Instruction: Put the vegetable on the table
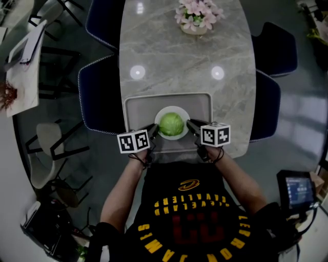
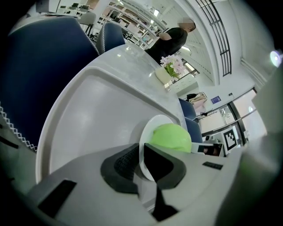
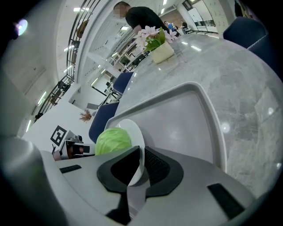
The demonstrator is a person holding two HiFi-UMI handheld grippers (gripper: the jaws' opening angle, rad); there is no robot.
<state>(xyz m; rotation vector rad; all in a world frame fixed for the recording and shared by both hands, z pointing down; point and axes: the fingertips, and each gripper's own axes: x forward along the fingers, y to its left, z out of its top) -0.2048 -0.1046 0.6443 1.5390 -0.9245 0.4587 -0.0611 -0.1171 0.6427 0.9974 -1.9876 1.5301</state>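
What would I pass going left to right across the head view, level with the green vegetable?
dark blue padded chair → left tool, clamped on the plate's rim → round green cabbage on its white round plate → right tool, clamped on the opposite rim → second dark blue chair

Dining corner staged inside a large open office-like hall: oval marble table (image 1: 184, 56) with potted flowers (image 1: 197, 15) at 12 o'clock, navy chairs (image 1: 100, 97) at 9 and 3, a lit screen (image 1: 297, 190) at 4, and beyond it shelving rows (image 2: 132, 20), ceiling strip lights (image 3: 82, 9) and a standing person (image 2: 172, 39).
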